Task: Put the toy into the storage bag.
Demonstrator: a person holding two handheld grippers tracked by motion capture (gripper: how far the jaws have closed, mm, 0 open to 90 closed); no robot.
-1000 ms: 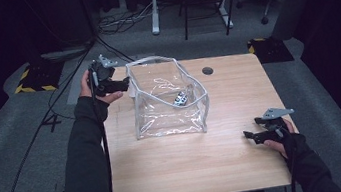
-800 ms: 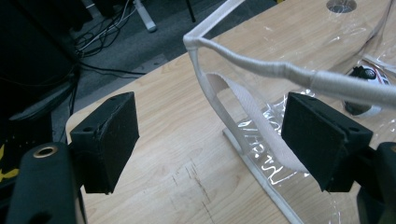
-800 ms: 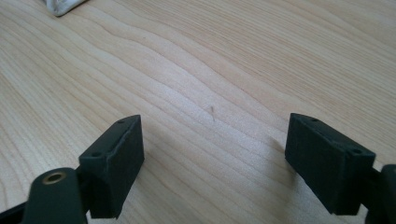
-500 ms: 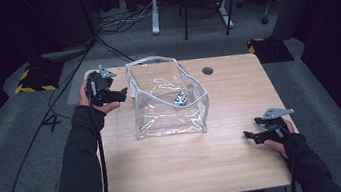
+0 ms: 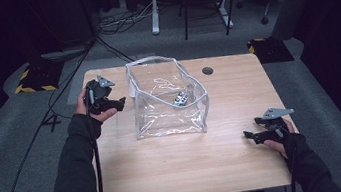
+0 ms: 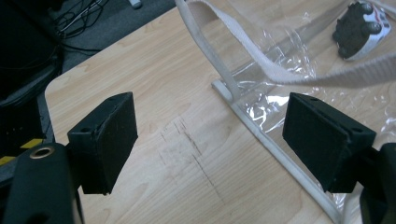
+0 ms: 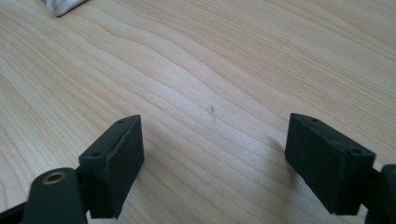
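Left gripper view: left gripper [image 6: 210, 140] jaws wide apart, holding nothing

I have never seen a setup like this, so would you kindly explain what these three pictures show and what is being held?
A person sits at a wooden table with a hand-held two-jaw gripper in each hand; there is no robot arm. The high view looks down from above the person. There the left gripper is beside a clear bag with white edging, and the right gripper is near the table's right edge. A small dark and white object lies inside the bag. The other two pictures come from cameras riding on the grippers, looking out between their black jaws. Both grippers are open and hold nothing; the left one faces the bag's edge.
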